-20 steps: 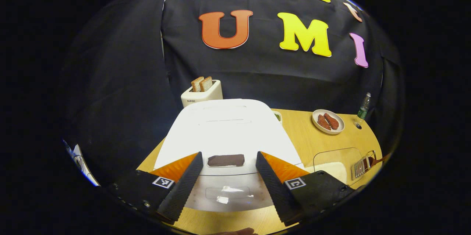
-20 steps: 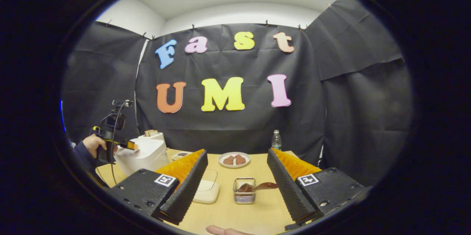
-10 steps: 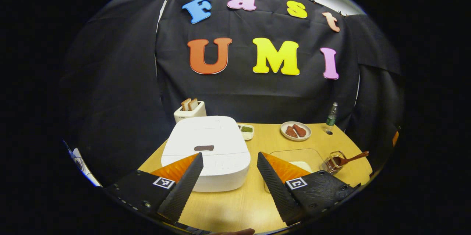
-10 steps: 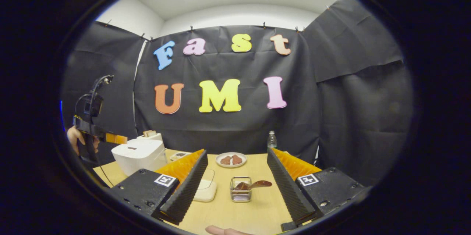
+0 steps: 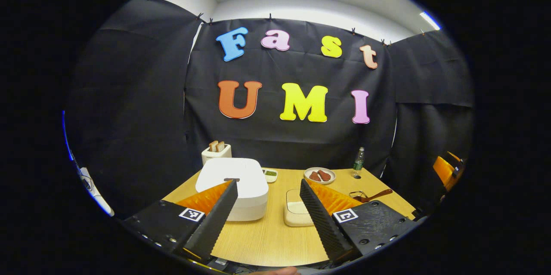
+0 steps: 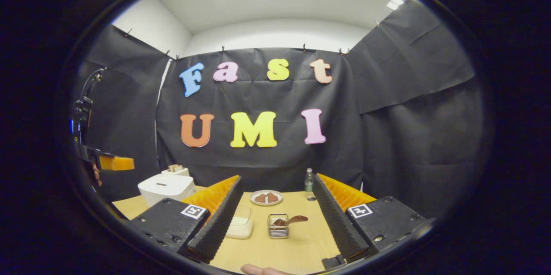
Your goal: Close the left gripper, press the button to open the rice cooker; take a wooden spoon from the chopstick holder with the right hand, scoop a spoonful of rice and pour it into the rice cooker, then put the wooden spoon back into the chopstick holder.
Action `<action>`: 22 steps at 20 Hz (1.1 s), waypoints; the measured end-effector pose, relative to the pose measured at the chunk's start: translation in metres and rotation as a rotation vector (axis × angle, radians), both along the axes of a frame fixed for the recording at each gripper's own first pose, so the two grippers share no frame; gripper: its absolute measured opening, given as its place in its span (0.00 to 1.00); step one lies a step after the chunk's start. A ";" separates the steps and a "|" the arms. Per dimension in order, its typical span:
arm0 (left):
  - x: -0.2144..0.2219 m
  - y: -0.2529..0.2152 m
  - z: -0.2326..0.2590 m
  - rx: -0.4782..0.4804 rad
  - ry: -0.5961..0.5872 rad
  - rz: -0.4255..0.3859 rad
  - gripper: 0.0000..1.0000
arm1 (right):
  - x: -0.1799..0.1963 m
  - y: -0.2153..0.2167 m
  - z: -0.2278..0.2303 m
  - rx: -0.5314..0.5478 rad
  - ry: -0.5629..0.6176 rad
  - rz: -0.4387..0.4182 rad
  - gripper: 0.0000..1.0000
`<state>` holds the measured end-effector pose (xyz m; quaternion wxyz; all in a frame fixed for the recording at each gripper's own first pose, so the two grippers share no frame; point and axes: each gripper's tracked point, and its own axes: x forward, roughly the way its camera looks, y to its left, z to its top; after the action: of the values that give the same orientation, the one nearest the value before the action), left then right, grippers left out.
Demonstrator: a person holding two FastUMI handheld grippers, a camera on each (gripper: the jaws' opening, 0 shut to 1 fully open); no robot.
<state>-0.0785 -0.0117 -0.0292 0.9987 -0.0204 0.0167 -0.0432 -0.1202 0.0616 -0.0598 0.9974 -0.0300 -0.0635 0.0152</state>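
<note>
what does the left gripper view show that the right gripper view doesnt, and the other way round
Left gripper view: the right gripper at far right, a small green-filled dish by the rice cooker. Right gripper view: the left gripper at far left. Both: the closed cooker, toaster, plate, bottle, rice container, wooden spoon in the chopstick holder.

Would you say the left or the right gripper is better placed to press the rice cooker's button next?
Left: the closed rice cooker sits just beyond the left gripper, though its fingers must shut first. The right gripper faces the chopstick holder instead.
</note>
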 end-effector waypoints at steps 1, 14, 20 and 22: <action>-0.009 -0.001 0.000 -0.001 -0.012 0.003 0.93 | -0.005 0.002 0.000 0.001 0.007 0.007 1.00; -0.037 -0.016 -0.019 0.085 -0.073 0.030 0.95 | -0.010 -0.012 -0.009 0.012 0.037 -0.016 1.00; -0.035 -0.014 -0.021 0.048 -0.089 0.043 0.94 | -0.014 -0.013 -0.009 -0.001 0.028 -0.004 1.00; -0.037 -0.019 -0.020 0.045 -0.090 0.031 0.94 | -0.017 -0.015 -0.009 -0.004 0.020 -0.010 1.00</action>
<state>-0.1150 -0.0305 -0.0492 0.9992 0.0037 -0.0277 -0.0281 -0.1375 0.0464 -0.0683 0.9980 -0.0324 -0.0535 0.0108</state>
